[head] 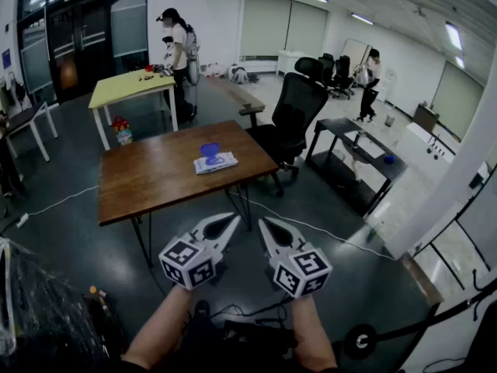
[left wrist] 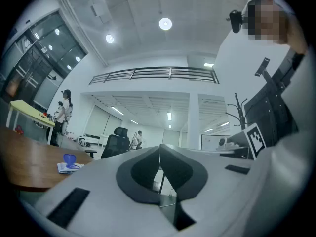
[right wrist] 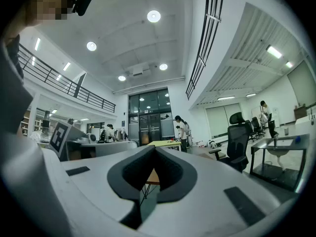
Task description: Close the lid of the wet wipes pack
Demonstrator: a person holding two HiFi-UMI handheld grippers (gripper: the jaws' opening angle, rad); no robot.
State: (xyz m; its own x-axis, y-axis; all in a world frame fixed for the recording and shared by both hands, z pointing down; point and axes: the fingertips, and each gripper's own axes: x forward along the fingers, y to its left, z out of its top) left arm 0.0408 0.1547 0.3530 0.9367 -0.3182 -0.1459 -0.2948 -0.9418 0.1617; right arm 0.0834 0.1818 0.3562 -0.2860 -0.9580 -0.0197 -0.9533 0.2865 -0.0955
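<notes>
A white wet wipes pack point(head: 215, 162) lies on the brown wooden table point(head: 147, 179), its blue lid point(head: 210, 151) standing up open. The same pack point(left wrist: 67, 166) shows small at the left in the left gripper view. Both grippers hang in the air well short of the table's near edge, held side by side. My left gripper point(head: 233, 221) is shut with nothing in it, its tips meeting point(left wrist: 159, 147). My right gripper point(head: 262, 223) is likewise shut and empty, tips together point(right wrist: 154, 148).
A black office chair point(head: 297, 113) stands at the table's right end. A yellow table point(head: 130, 86) with a person beside it is farther back. A dark desk point(head: 363, 150) is to the right, another person behind it. Cables run over the floor below me.
</notes>
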